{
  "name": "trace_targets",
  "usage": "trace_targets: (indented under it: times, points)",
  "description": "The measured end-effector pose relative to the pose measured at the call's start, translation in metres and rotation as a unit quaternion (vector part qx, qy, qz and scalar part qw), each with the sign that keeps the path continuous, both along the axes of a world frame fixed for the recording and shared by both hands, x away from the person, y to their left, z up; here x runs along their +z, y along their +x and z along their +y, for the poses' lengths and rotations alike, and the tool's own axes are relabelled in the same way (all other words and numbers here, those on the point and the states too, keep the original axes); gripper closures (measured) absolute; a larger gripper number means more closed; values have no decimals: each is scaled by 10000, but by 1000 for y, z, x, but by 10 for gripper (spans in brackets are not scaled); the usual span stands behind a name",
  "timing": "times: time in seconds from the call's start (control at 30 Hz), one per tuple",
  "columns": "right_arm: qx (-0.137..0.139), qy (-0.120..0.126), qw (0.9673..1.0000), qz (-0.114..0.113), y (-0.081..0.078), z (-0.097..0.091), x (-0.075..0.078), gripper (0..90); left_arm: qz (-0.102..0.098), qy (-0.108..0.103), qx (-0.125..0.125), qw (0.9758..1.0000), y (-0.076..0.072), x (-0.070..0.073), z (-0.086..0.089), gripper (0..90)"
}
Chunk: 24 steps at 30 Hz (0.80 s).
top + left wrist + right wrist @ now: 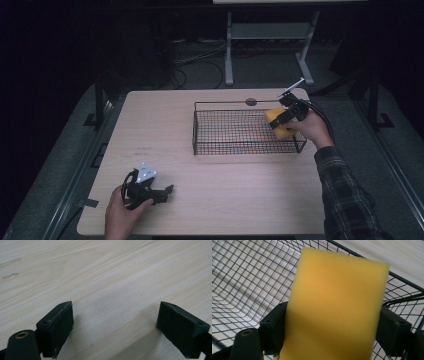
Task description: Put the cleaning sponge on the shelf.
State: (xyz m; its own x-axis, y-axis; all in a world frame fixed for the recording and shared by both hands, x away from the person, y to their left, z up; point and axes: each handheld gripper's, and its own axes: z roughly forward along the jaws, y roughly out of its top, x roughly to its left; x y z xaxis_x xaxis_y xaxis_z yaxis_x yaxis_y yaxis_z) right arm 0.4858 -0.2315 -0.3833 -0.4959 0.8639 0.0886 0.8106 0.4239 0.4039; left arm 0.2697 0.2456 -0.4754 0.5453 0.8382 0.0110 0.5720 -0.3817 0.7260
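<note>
We work at a pale wooden table [220,195] in a dark room. The wire basket [240,131] sits on it, apparently empty. Our right gripper [283,118] pinches the yellow sponge [334,307] over the basket's right end; release remains. Well away from the basket, our left gripper [162,192] rests with jaws spread, empty. We read no writing.

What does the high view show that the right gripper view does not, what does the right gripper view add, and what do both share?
High view alone: the whole table, the left gripper resting low on it, jaws apart, and the person's plaid sleeve. Right gripper view alone: the sponge's porous surface close up, and how the two black jaws press its sides. Both: the yellow sponge held by the right gripper over the wire basket.
</note>
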Motion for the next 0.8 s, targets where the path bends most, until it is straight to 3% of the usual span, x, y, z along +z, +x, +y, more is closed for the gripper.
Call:
trace_targets:
  times: [0.8]
  points:
    - [-78, -23, 9997, 213, -3, -3, -23, 194, 2, 4, 1, 10000, 0, 0, 0, 128]
